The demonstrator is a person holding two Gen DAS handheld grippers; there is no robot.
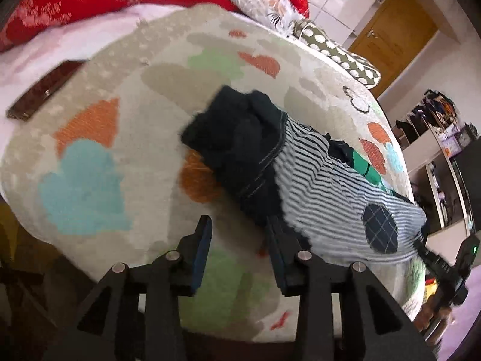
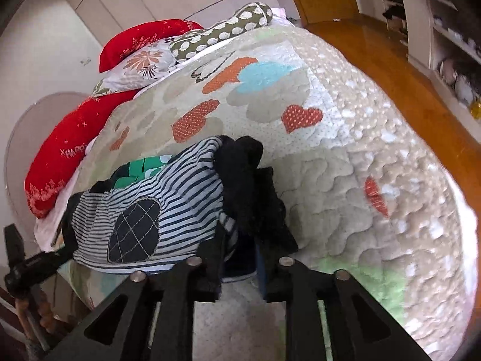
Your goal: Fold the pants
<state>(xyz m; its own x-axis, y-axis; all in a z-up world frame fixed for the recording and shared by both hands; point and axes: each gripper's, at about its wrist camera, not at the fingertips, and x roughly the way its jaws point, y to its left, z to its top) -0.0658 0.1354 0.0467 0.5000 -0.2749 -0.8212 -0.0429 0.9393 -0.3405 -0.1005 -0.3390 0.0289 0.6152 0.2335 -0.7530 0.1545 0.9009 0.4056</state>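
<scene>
bunched striped pants (image 1: pixel 324 180) on quilt (image 1: pixel 126 138); left tongs (image 1: pixel 240 234) released, right tongs (image 2: pixel 240 237) grasping them.

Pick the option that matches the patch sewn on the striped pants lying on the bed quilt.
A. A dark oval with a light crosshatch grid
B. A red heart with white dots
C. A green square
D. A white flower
A: the striped pants carry a dark oval patch stitched with a light grid, also seen in the left wrist view; the red hearts belong to the quilt.
</scene>
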